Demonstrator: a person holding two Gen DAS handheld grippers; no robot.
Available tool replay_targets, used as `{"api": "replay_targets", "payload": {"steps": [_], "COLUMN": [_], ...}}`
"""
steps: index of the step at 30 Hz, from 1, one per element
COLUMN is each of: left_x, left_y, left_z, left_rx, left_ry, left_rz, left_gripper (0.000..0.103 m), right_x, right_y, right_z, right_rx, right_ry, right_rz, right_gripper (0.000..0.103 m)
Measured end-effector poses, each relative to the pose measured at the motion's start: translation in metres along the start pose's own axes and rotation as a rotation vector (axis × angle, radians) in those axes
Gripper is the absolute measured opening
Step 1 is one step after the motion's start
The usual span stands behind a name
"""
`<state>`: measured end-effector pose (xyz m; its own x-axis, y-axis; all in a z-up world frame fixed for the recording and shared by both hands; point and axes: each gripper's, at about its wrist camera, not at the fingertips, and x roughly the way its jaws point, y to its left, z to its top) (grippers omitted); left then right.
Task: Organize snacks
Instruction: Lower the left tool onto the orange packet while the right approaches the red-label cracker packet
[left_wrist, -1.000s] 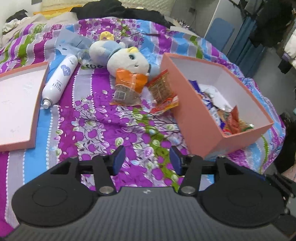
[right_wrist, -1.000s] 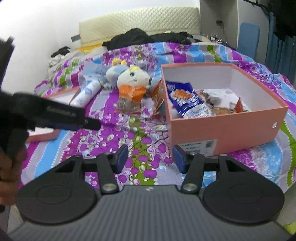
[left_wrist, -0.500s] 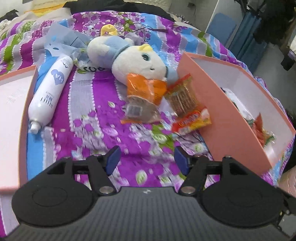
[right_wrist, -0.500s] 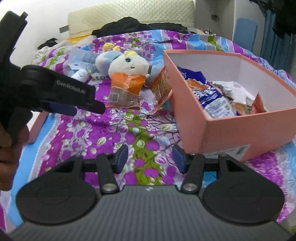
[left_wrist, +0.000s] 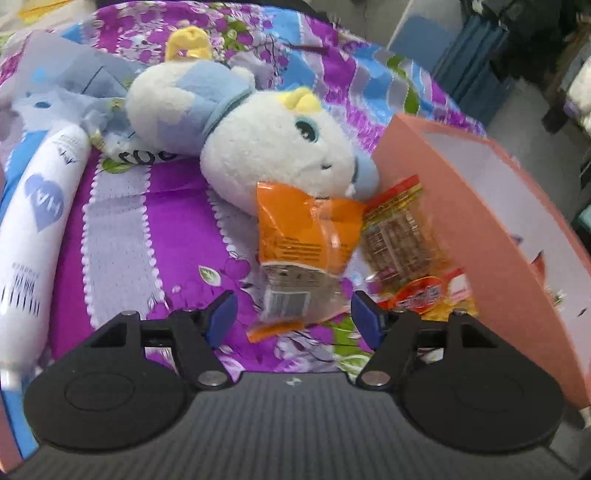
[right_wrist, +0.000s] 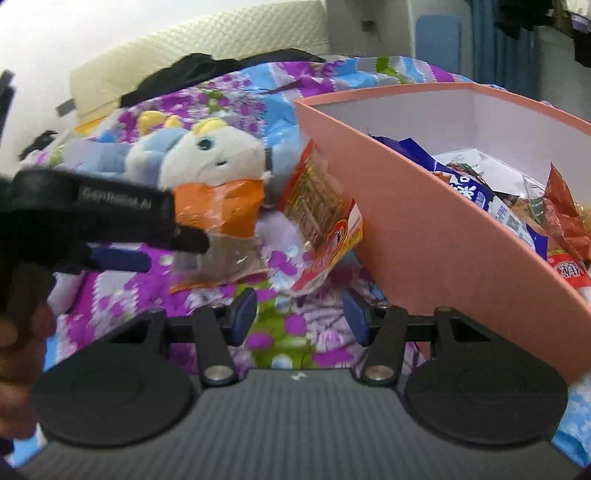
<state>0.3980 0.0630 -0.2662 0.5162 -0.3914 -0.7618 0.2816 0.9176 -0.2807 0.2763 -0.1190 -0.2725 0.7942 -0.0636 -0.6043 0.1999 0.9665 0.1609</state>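
Note:
An orange snack packet (left_wrist: 303, 236) lies on the purple bedspread, leaning on a plush toy (left_wrist: 273, 155). A red-yellow snack packet (left_wrist: 406, 243) lies beside it against the pink box (left_wrist: 461, 221). My left gripper (left_wrist: 293, 317) is open, its jaws either side of the orange packet's lower end, not touching. My right gripper (right_wrist: 299, 317) is open and empty, just short of the red-yellow packet (right_wrist: 325, 221). The orange packet (right_wrist: 218, 221) is partly hidden by the left gripper's body (right_wrist: 92, 218). The box (right_wrist: 424, 229) holds several snack packets.
A white spray bottle (left_wrist: 37, 229) lies left of the plush toy. A grey-blue bag (left_wrist: 74, 85) lies behind it. A pink box lid shows at the far left edge. Dark clothes (right_wrist: 207, 70) lie at the bed's far end.
Both grippers have moved forward toward the two loose packets. The left gripper's jaws now flank the orange packet's end. Both stay open.

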Motion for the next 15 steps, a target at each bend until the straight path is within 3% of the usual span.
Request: {"api": "replay_targets", "payload": {"steps": [8,10,15], "left_x": [0.029,0.032,0.038], "left_y": [0.006,0.008,0.01], "left_z": [0.005,0.006,0.009], "left_rx": [0.046,0.034,0.012], "left_ry": [0.009,0.004,-0.011], "left_rz": [-0.046,-0.065,-0.108], "left_gripper": [0.071,0.07,0.057], "right_x": [0.034,0.037,0.055], "right_y": [0.003,0.004,0.005], "right_z": [0.009,0.01,0.017], "right_rx": [0.11,0.14,0.172], "right_ry": [0.022,-0.001,-0.006], "right_rz": [-0.061,-0.077,-0.109], "right_gripper": [0.048,0.043,0.035]}}
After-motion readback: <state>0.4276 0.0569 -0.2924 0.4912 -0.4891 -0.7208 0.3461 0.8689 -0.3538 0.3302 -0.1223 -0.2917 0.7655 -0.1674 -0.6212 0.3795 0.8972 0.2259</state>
